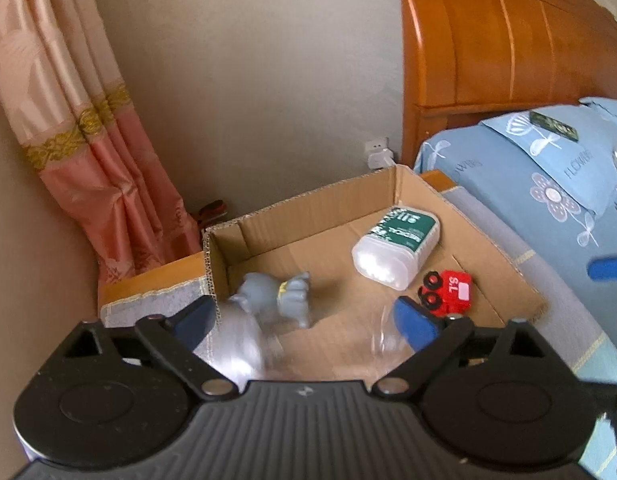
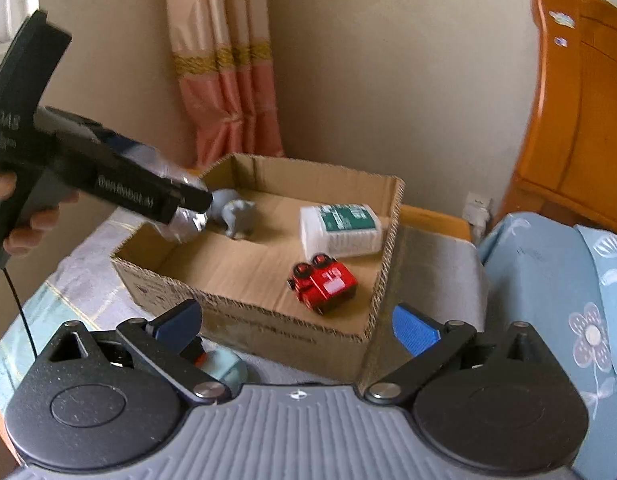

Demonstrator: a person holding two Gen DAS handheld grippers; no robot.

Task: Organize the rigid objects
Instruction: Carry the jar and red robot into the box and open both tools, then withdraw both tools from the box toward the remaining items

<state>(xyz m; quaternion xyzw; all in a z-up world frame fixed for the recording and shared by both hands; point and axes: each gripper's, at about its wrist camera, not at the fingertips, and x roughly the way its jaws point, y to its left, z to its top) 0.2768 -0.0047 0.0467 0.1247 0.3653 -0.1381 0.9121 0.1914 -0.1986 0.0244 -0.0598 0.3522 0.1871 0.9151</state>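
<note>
A shallow cardboard box (image 1: 308, 204) (image 2: 244, 308) holds a grey elephant figure (image 1: 280, 298) (image 2: 234, 214), a white container with a green label (image 1: 396, 242) (image 2: 340, 228) and a red toy truck (image 1: 446, 292) (image 2: 324, 284). My left gripper (image 1: 304, 322) is open above the box's near left part. A blurred clear, silvery object (image 1: 240, 344) (image 2: 184, 220) shows between its fingers, and whether it is held I cannot tell. My right gripper (image 2: 296, 328) is open and empty in front of the box. A small light-blue object (image 2: 224, 364) lies under its left finger.
The box stands on a grey cloth (image 2: 428, 264) over a wooden stand beside a bed with blue floral bedding (image 1: 548, 184) (image 2: 556, 280) and a wooden headboard (image 1: 508, 32). A pink curtain (image 1: 68, 120) hangs at the wall. A wall socket (image 1: 378, 152) is behind the box.
</note>
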